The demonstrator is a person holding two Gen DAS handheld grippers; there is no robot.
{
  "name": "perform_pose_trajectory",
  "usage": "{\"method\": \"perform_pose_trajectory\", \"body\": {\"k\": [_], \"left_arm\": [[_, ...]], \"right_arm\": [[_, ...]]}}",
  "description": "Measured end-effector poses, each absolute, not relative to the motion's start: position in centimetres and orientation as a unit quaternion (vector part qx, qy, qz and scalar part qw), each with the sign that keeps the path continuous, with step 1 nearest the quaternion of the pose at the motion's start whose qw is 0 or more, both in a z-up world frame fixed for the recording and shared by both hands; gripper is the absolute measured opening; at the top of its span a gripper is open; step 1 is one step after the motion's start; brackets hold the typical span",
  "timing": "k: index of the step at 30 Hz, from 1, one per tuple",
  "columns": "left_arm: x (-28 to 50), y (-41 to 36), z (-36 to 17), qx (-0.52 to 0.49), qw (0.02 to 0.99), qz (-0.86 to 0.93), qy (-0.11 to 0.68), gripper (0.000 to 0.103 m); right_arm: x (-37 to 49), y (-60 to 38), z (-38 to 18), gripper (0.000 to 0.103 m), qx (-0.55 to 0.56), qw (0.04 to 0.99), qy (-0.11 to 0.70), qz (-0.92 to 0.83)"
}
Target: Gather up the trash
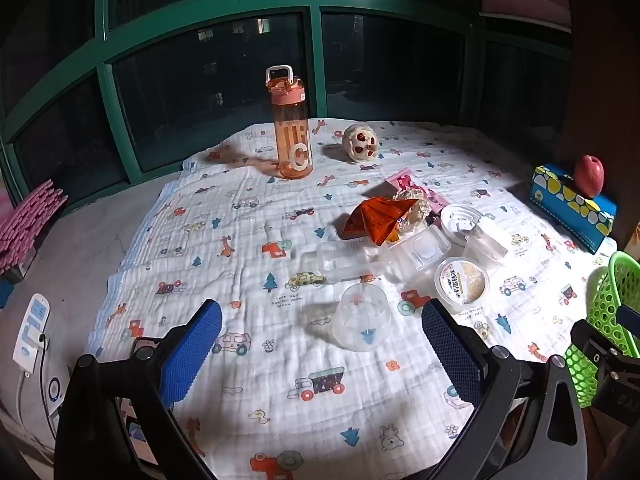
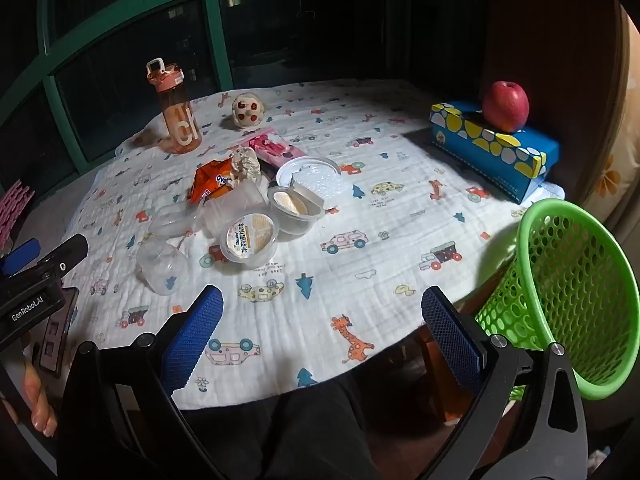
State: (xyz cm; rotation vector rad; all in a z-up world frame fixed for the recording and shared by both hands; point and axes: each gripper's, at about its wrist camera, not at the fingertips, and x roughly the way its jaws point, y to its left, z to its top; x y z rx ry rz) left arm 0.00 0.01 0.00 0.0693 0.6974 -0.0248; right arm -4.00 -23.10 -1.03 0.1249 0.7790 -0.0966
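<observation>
Dark window behind; patterned cloth covers the surface (image 1: 280, 408).

Left wrist view: left gripper (image 1: 322, 346) fingers apart, empty. Clear cup (image 1: 362, 316) between them, just ahead; trash pile (image 1: 400, 232) at 1 o'clock.

Right wrist view: right gripper (image 2: 322, 340) fingers apart, empty. Green basket (image 2: 568, 292) at 3 o'clock, pile at 11.

Risk: thin clear cups may crush or slip under pinch; the leaning basket could tip.

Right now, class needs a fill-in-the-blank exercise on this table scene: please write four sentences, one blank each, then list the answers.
1. The red apple rests on top of the blue ____.
2. The green mesh basket holds ____ trash so far.
3. The orange water bottle stands ____ on the printed cloth.
4. Both the left gripper and the right gripper have their jaws ____.

Answers: box; no; upright; open
</observation>
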Motion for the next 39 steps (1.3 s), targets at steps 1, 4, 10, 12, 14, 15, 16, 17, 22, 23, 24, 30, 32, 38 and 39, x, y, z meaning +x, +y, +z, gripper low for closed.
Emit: {"method": "perform_pose_trajectory", "body": {"k": [1,4,10,12,14,15,16,17,22,23,24,30,32,38,39], "left_arm": [[0.0,0.0,0.0,0.034,0.939,-0.012,0.341,0.097],[0.0,-0.03,-0.01,0.034,0.939,-0.012,0.342,0.097],[0.0,0.01,0.0,0.033,0.939,-0.013,0.342,0.097],[0.03,0.02,-0.01,0.034,0.939,-0.013,0.343,0.097],[0.0,0.03,0.06,0.034,0.939,-0.015,0.342,0.097],[0.0,0.03,0.06,0.033,0.939,-0.015,0.342,0.097],[-0.01,0.04,0.09,0.034,0.939,-0.015,0.342,0.097],[0.0,0.05,0.12,0.035,0.939,-0.015,0.342,0.097],[-0.25,-0.16,-0.14,0.035,0.939,-0.016,0.342,0.097],[-0.27,-0.17,-0.15,0.035,0.939,-0.016,0.342,0.097],[-0.25,-0.3,-0.1,0.035,0.939,-0.016,0.342,0.097],[0.01,-0.39,-0.21,0.036,0.939,-0.016,0.342,0.097],[0.01,-0.41,-0.22,0.036,0.939,-0.016,0.342,0.097],[-0.01,-0.5,-0.19,0.036,0.938,-0.017,0.343,0.097],[-0.01,-0.51,-0.19,0.036,0.938,-0.017,0.343,0.097]], "right_arm": [[-3.99,-23.11,-1.04,0.098,0.06,0.921,0.381,-0.047],[-4.01,-23.14,-1.01,0.098,0.06,0.922,0.38,-0.048],[-4.02,-23.15,-0.98,0.098,0.06,0.922,0.38,-0.048],[-4.03,-23.18,-0.98,0.098,0.06,0.922,0.38,-0.047],[-4.03,-23.2,-0.97,0.098,0.06,0.922,0.38,-0.048],[-4.02,-23.21,-0.96,0.098,0.06,0.922,0.38,-0.048],[-4.02,-23.22,-0.96,0.098,0.061,0.922,0.38,-0.048],[-4.02,-23.22,-0.95,0.098,0.06,0.922,0.38,-0.048],[-4.0,-23.22,-1.0,0.098,0.06,0.922,0.38,-0.048],[-4.0,-23.23,-1.01,0.098,0.06,0.922,0.38,-0.048],[-3.99,-23.23,-1.02,0.098,0.06,0.922,0.38,-0.048],[-3.93,-23.12,-1.07,0.098,0.061,0.922,0.38,-0.048],[-3.85,-23.02,-1.08,0.098,0.06,0.922,0.38,-0.049],[-3.91,-23.28,-1.15,0.098,0.061,0.921,0.381,-0.049],[-3.91,-23.23,-1.15,0.098,0.061,0.921,0.381,-0.049]]}}
